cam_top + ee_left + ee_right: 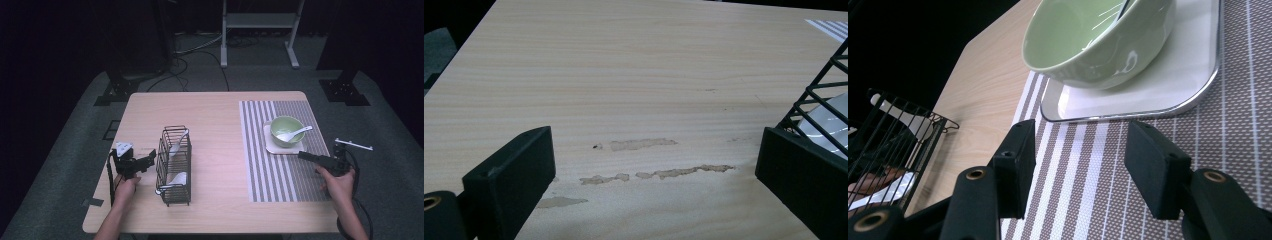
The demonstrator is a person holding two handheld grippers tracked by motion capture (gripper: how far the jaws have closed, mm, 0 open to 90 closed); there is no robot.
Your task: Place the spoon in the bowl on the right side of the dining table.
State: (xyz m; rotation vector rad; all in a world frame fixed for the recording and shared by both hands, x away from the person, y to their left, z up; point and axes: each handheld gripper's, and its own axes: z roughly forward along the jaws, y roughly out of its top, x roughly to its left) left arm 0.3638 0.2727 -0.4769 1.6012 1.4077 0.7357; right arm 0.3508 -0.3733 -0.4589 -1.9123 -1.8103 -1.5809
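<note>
My right gripper [306, 156] sits low over the striped placemat [280, 175], jaws spread with nothing between them, pointing at the near edge of the white tray [1143, 97] that carries the green bowl [287, 130]. A white spoon [295, 133] lies in the bowl, its handle leaning out over the rim toward the right. My left gripper [147, 162] rests on the wooden table [215, 125], its jaws also spread and empty; in the left gripper view the right jaw is just beside the black wire basket [174, 165], though I cannot tell if it touches the wire. That basket holds two more white spoons [176, 179], so I judge the work to be carrying spoons between basket and bowl, and the one in the bowl is what my right side is nearest. To do this well, I would raise the right gripper above the bowl's rim before moving in, since at this height the jaws would meet the tray edge or the bowl wall. I would close on the handle where it overhangs the rim, and keep the left one steady by the basket.
</note>
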